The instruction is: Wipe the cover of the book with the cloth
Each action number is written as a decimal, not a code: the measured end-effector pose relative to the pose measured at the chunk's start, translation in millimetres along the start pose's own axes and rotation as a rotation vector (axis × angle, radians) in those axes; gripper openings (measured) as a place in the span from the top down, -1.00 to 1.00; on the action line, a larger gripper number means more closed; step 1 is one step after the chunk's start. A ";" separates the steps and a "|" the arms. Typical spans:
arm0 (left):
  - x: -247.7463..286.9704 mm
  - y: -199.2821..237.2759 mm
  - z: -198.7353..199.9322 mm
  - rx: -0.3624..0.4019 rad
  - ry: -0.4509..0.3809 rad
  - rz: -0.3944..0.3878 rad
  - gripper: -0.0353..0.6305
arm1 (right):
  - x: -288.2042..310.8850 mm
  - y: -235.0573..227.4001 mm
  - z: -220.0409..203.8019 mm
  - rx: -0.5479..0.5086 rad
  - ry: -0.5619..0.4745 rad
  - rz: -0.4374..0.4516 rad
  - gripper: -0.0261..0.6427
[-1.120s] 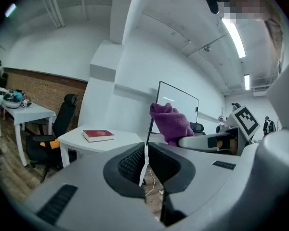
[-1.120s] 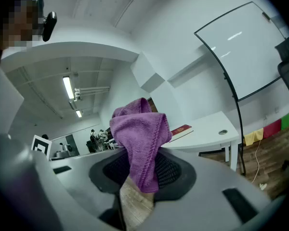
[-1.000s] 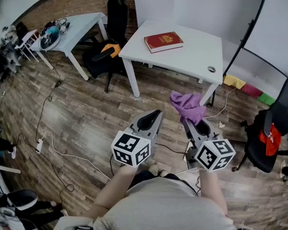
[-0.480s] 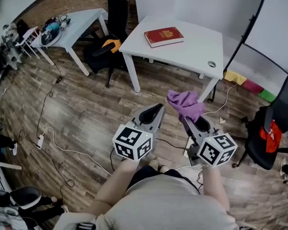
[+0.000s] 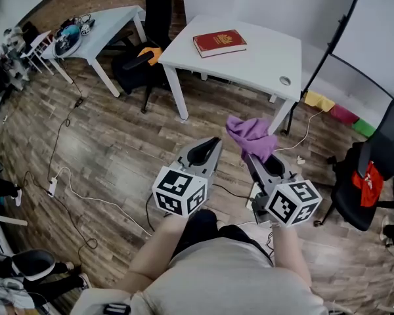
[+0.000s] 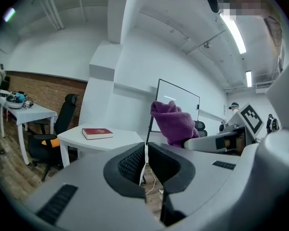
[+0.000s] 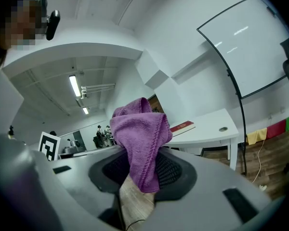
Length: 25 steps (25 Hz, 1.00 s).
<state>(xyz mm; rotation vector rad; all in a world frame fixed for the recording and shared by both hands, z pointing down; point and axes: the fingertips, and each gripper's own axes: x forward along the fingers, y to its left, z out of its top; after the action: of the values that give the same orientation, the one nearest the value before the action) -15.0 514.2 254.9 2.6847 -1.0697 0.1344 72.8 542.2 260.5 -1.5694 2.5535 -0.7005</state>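
A red book (image 5: 219, 43) lies flat on the white table (image 5: 262, 58) ahead, also seen as the book (image 6: 97, 133) in the left gripper view and the book (image 7: 182, 126) in the right gripper view. My right gripper (image 5: 249, 157) is well short of the table, over the floor, with a bunched purple cloth (image 5: 251, 136) pinched at its tips. In its own view the cloth (image 7: 139, 138) hangs between the pads of the right gripper (image 7: 142, 170), whose jaws are opening slightly. My left gripper (image 5: 210, 143) is beside it, and the left gripper (image 6: 145, 150) is shut and empty.
A black office chair (image 5: 148, 58) stands left of the book's table, by a second white table (image 5: 111, 21) with clutter. Another black chair (image 5: 374, 176) is at the right. Cables (image 5: 85, 202) run across the wood floor. A whiteboard stand (image 5: 335, 44) is behind the table.
Both grippers have drifted a little left and forward with the cloth still held. The table and book sit slightly higher in the head view.
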 end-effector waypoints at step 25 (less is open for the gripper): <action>145.9 114.9 33.0 0.021 0.023 -0.052 0.78 | 155.7 -82.2 41.5 0.008 0.030 -0.060 0.48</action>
<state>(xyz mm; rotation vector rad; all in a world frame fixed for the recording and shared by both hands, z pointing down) 11.9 328.2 271.1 2.7206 -0.9959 0.1669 78.3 363.1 284.9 -1.6519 2.5310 -0.7447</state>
